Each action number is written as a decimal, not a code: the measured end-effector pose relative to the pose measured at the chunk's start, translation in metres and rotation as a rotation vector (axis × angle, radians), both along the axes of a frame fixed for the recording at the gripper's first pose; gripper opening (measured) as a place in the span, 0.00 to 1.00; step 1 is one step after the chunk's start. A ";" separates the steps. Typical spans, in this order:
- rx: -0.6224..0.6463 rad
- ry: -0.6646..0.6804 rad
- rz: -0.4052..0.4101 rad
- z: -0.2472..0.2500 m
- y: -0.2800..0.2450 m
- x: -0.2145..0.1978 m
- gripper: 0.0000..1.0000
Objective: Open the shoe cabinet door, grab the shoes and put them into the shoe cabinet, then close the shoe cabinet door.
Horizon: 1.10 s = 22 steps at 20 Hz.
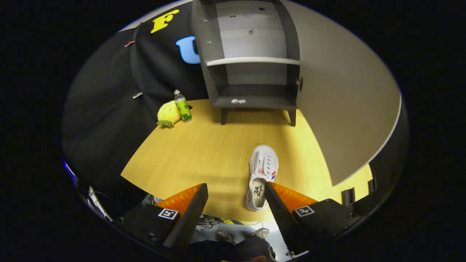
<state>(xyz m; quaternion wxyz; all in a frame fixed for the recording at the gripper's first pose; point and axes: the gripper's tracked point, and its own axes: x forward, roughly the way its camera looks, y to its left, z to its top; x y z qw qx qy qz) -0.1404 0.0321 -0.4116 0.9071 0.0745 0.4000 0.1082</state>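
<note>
A grey shoe cabinet (251, 72) stands at the far end of the wooden table, its interior open with one white shelf (253, 61). Its door (346, 109) is swung wide open to the right, the large grey panel reaching toward me. A white shoe (262, 174) with a red and blue mark lies on the table, toe toward the cabinet, its heel next to my right fingertip (271, 193). My gripper (236, 191) is open, orange-and-black fingers spread wide with nothing between them, hovering above the table's near edge.
A yellow plush toy (168, 114) and a green-labelled bottle (182, 106) stand at the table's (204, 153) far left beside the cabinet. A small white object (238, 101) lies on the cabinet's bottom shelf. Cables and floor clutter show below the table's near edge.
</note>
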 end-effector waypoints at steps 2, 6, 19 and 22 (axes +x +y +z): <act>-0.009 0.024 -0.020 -0.041 0.006 0.010 0.94; -0.001 0.078 -0.088 -0.106 0.006 0.030 0.70; -0.102 -0.164 -0.224 -0.138 -0.008 0.100 0.27; -0.063 -0.169 -0.202 -0.143 -0.002 0.110 0.07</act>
